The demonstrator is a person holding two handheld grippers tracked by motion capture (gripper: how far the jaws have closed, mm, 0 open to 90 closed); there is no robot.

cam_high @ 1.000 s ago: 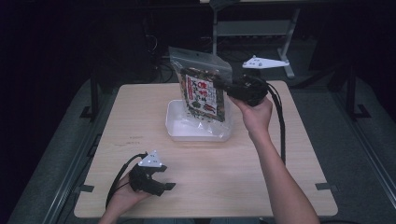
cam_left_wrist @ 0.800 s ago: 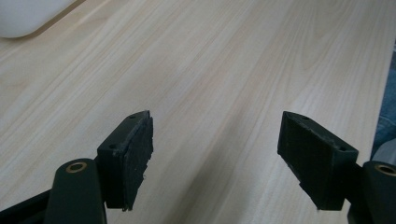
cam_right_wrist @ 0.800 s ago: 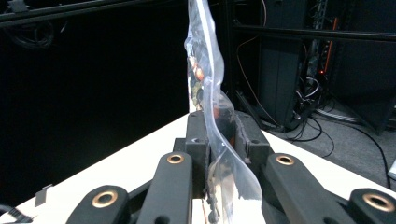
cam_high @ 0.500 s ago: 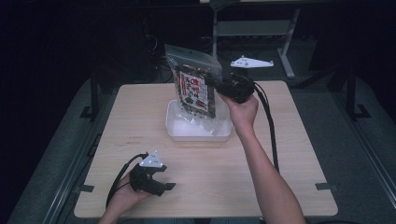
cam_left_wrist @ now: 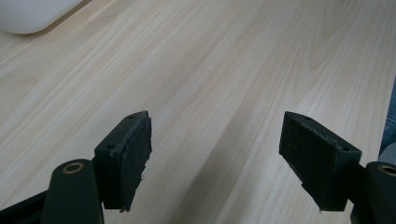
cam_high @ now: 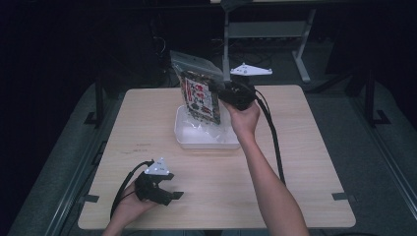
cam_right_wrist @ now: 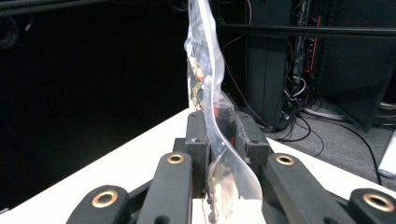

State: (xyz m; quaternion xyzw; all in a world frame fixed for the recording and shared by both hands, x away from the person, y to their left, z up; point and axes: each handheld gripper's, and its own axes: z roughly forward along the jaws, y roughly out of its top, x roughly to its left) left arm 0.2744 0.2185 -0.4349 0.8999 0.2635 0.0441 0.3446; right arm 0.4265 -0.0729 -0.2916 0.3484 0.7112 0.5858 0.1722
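The right gripper (cam_high: 227, 92) is clamped on a clear bag (cam_high: 199, 93) with a printed pack inside, holding it upright over the white tray (cam_high: 206, 141). In the right gripper view the jaws stand close together with the bag's (cam_right_wrist: 210, 93) plastic pinched between the pads. The bag's lower edge hangs into the tray, which sits a little behind the middle of the table (cam_high: 305, 147).

The left gripper (cam_high: 160, 189) rests near the table's front left corner, in the person's left hand. In its own view the jaws stand wide apart with nothing between them, only bare wood, and a corner of the tray (cam_left_wrist: 32, 14) shows at the top left.
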